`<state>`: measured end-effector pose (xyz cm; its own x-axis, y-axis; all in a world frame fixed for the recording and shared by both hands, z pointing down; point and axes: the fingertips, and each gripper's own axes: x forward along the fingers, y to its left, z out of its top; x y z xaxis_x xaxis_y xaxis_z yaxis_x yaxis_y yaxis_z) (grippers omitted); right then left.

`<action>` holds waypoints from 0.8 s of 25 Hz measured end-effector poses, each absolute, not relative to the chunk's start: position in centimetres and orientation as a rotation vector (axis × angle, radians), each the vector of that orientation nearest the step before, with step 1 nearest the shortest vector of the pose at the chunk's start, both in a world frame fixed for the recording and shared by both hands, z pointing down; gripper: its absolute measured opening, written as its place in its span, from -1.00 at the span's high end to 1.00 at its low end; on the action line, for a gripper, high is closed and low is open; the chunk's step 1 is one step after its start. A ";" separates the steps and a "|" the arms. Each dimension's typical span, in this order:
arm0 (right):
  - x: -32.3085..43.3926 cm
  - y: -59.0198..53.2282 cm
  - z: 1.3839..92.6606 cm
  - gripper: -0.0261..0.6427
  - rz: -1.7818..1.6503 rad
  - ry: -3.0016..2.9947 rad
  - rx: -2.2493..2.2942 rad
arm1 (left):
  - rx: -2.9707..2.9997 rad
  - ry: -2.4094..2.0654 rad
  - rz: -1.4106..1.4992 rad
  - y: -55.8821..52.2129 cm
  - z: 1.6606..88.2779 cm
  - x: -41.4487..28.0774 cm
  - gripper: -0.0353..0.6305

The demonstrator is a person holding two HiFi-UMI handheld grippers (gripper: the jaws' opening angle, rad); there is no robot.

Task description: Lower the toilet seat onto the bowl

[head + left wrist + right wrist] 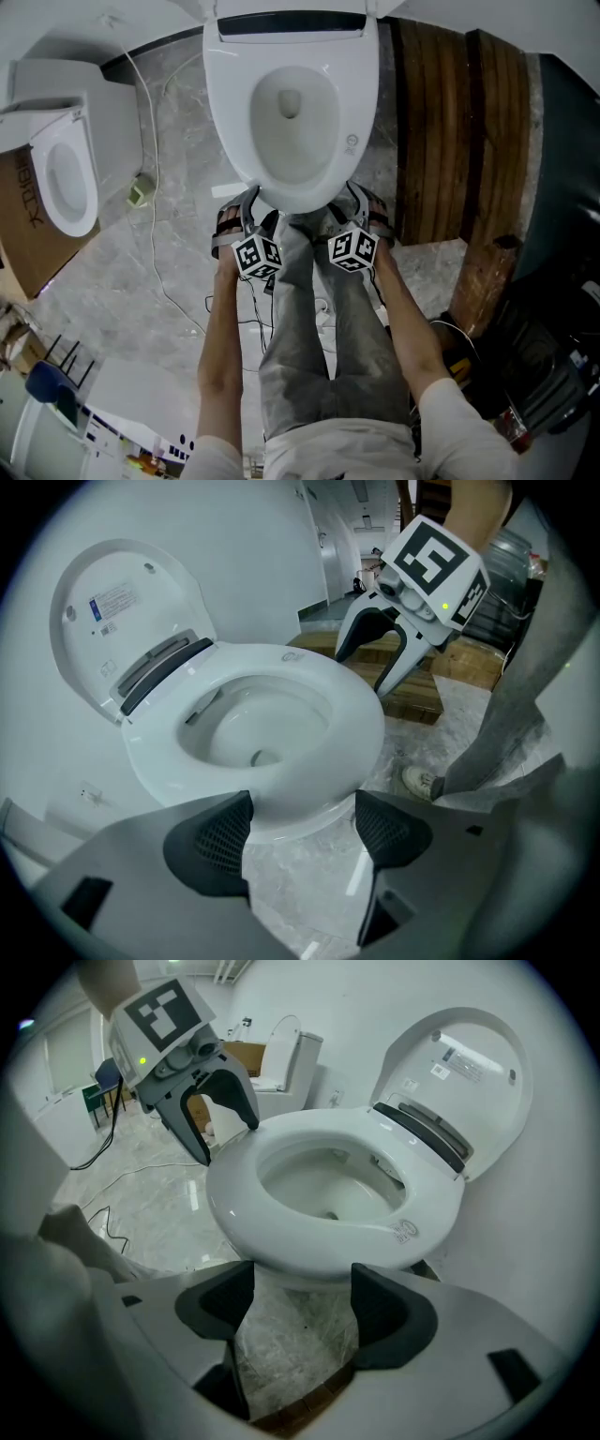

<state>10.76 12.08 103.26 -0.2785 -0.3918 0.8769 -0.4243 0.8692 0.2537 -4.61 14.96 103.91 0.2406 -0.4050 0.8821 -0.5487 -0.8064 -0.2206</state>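
Both tongs are closest to me, one at each side of my knees. The left tongs [251, 204] and the right tongs [364, 202] point steeply down, just beside the front rim of the toilet, and I cannot see them touching it. Each has its jaws spread wide, with only marble floor [122, 281] showing between the pads, so neither grips anything. The toilet seat [234, 112] already lies flat on the bowl [309, 141]. The lid [122, 611] stands upright behind it.

My legs in grey trousers [319, 347] stand straight in front of the bowl, between my two arms, and one shoe [422, 782] rests near the base. On my right, dark wooden boards [450, 131] run alongside the toilet, leaving only a narrow strip of floor beside the seat's edge. Past them lies dark clutter I cannot make out.

The left side is roomier. It is bare floor crossed by a thin white cable [153, 234], with a small green object [141, 190] beside it. Black cables [234, 314] loop at my feet. Farther left a second toilet [66, 173] sits beside a cardboard box [28, 234], well apart from my tongs, and a blue chair [47, 384] stands toward the near corner.
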 end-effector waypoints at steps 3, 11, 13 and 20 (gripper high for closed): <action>11.3 12.1 103.0 0.00 0.073 -1.897 0.641 | 2.328 -0.941 1.565 15.3 103.6 -4.6 -0.12; 11.3 12.7 99.5 0.12 0.135 -1.957 0.727 | 2.245 -1.125 1.368 15.6 100.4 -4.6 0.21; 11.1 12.5 98.0 0.14 0.166 -1.981 0.771 | 2.229 -1.178 1.305 15.4 98.9 -4.5 0.23; 10.1 11.4 91.2 0.19 0.279 -2.084 0.889 | 2.246 -1.304 1.129 13.7 92.2 -3.6 0.31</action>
<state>10.05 11.37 91.24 -0.4023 -0.4949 0.7702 -0.6803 0.7246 0.1103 -3.56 13.67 92.20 0.2755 -0.5917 0.7576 -0.8347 -0.5382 -0.1169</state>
